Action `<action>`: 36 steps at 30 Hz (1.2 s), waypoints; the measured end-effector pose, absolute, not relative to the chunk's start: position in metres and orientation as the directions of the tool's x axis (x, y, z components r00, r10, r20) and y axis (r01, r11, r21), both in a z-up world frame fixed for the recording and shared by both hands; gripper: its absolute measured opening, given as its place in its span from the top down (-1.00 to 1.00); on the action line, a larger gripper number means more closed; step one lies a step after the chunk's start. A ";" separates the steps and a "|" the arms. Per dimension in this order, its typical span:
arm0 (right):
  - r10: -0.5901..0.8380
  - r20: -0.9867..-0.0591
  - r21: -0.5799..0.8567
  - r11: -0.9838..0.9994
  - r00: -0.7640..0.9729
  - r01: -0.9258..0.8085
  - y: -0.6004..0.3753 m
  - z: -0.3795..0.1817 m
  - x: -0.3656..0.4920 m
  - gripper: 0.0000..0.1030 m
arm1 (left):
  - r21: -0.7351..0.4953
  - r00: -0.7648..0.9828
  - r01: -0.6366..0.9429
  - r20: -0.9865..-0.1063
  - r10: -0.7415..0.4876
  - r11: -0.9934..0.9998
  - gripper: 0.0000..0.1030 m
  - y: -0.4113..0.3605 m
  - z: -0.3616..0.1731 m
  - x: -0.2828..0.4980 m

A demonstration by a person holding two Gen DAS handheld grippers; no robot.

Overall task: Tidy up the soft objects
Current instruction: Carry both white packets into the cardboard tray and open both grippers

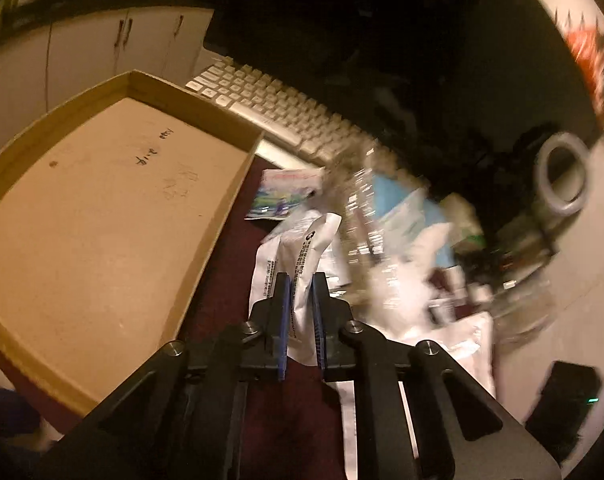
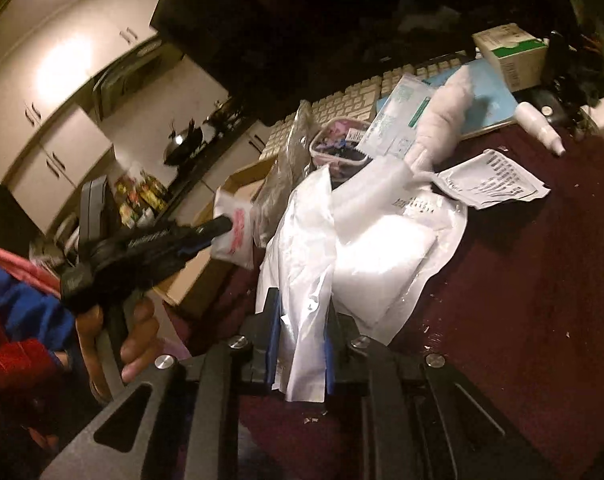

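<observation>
My left gripper [image 1: 300, 284] is shut on a small white printed packet [image 1: 307, 264] and holds it above the dark red table, just right of the open cardboard box [image 1: 102, 208]. In the right wrist view the left gripper [image 2: 226, 226] shows at the left, holding the same white packet with red print [image 2: 238, 236]. My right gripper [image 2: 300, 312] is shut on a white plastic bag [image 2: 305, 264] at the near edge of a pile of soft white packages [image 2: 377, 256]. A rolled white bundle [image 2: 441, 120] lies on top of the pile.
A white keyboard [image 1: 274, 108] and a dark monitor stand behind the pile. A blue folder [image 2: 489, 96], a green-white carton [image 2: 513, 56], a small white bottle [image 2: 539, 128] and a printed leaflet [image 2: 497, 180] lie at the right. A tape roll [image 1: 561, 176] and a black phone [image 1: 565, 404] are at the far right.
</observation>
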State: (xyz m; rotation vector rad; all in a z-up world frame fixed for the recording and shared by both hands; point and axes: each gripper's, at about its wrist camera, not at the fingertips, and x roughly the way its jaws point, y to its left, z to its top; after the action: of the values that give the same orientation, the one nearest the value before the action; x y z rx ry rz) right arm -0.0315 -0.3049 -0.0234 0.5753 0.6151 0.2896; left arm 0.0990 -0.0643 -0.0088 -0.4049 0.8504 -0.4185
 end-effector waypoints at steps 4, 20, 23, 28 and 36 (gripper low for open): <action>0.441 -0.358 0.598 0.785 0.823 -0.160 -0.301 -0.001 -0.047 0.69 | -0.564 0.607 0.209 -0.566 -0.558 0.799 0.81 -0.036 0.018 0.080; 0.552 -0.479 0.563 0.790 0.682 -0.244 -0.148 -0.012 0.138 0.69 | -0.318 0.775 -0.038 -0.608 -0.173 0.947 0.81 0.075 0.017 0.110; 0.551 -0.568 0.549 0.807 0.612 -0.218 -0.130 -0.036 0.160 0.69 | -0.356 0.715 -0.079 -0.671 -0.196 0.931 0.81 0.084 -0.006 0.129; 0.533 -0.650 0.535 0.827 0.542 -0.172 -0.128 -0.049 0.167 0.58 | -0.364 0.681 -0.035 -0.690 -0.244 0.931 0.78 0.079 -0.017 0.139; 0.456 -0.693 0.438 0.882 0.558 -0.177 -0.116 -0.027 0.177 -0.19 | -0.362 0.658 0.058 -0.687 -0.309 0.930 0.22 0.068 -0.024 0.129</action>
State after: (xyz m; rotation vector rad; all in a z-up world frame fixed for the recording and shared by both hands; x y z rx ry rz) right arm 0.1773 -0.1165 -0.0272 0.3372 0.9070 0.3814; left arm 0.1293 0.0683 -0.0237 -0.3236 0.8306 -0.2117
